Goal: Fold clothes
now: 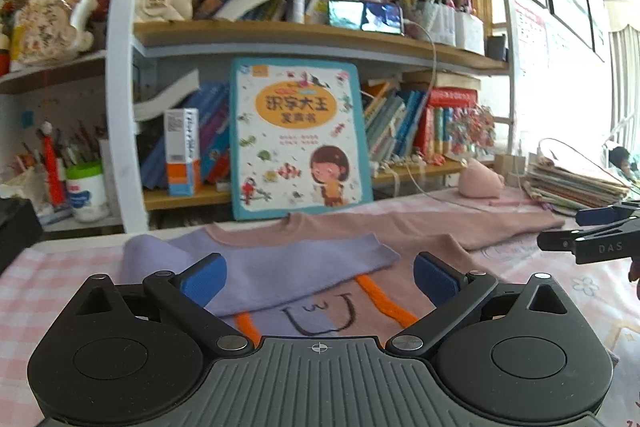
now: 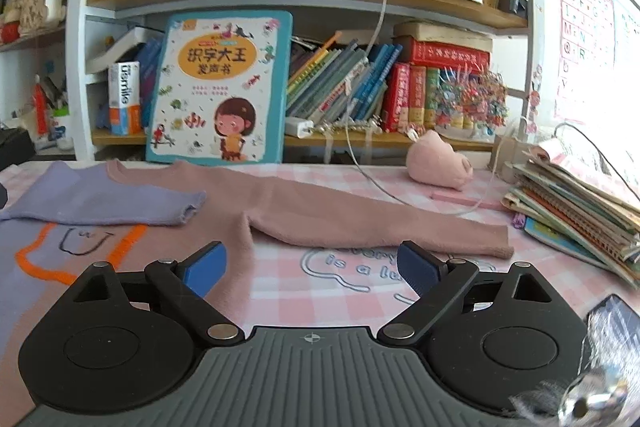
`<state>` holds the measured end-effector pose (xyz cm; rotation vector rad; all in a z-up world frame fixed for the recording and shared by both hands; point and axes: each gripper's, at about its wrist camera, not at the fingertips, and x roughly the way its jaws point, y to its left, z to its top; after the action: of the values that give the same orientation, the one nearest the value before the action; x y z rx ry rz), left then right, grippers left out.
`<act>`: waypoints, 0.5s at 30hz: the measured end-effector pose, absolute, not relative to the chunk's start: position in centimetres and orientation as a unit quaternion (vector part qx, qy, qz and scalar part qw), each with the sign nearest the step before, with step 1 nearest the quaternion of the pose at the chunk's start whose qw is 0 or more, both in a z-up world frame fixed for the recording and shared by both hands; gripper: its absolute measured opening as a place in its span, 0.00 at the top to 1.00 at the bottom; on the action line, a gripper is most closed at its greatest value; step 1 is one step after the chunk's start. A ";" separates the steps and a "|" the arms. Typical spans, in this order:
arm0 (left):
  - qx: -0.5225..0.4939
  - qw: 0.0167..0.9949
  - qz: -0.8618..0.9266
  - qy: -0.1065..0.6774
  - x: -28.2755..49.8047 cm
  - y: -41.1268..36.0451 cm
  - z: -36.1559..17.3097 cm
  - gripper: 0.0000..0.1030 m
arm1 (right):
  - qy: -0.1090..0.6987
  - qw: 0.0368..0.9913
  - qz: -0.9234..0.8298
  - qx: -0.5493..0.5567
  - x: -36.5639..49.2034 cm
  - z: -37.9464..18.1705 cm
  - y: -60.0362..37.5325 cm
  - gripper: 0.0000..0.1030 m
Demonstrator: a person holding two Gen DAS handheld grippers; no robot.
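A pink and lilac sweater (image 1: 404, 239) (image 2: 280, 211) lies flat on the checked tablecloth, with an orange outline and a drawn face on its front. Its lilac sleeve (image 1: 288, 263) (image 2: 120, 203) is folded across the chest. The pink sleeve (image 2: 400, 227) stretches out to the right. My left gripper (image 1: 318, 279) hovers open over the chest, nothing between its blue pads. My right gripper (image 2: 316, 267) stands open above the sweater's right side and the cloth, also empty. The right gripper's black tip (image 1: 588, 247) shows at the right edge of the left wrist view.
A children's picture book (image 1: 300, 139) (image 2: 224, 87) leans on the crowded bookshelf behind the sweater. A pink plush toy (image 2: 438, 161) and a white cable (image 2: 360, 163) lie at the back. A stack of notebooks (image 2: 580, 211) fills the right side. The pink checked tablecloth (image 2: 304, 291) covers the table.
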<state>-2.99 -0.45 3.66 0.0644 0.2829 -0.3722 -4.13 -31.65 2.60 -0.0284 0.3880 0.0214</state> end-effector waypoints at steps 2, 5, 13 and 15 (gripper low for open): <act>0.033 0.971 -0.189 0.140 -2.8 -0.9 3.3 0.01 | 0.196 0.981 0.003 -0.010 -4.1 2.3 -32.0 0.10; 0.045 0.972 -0.192 0.131 -2.8 -1.5 2.9 0.01 | 0.193 0.981 -0.012 -0.010 -4.1 1.9 -32.3 0.10; 0.080 0.966 -0.208 0.132 -2.9 -2.6 1.9 0.01 | 0.188 0.982 -0.033 -0.002 -4.3 1.8 -33.6 0.08; 0.083 0.964 -0.213 0.136 -2.8 -2.8 1.8 0.01 | 0.189 0.981 -0.037 0.007 -4.4 1.7 -34.0 0.08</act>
<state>-2.83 -2.79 1.79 0.1687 0.2755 -0.4316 -4.40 -34.02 1.71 0.0147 0.3809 -0.0736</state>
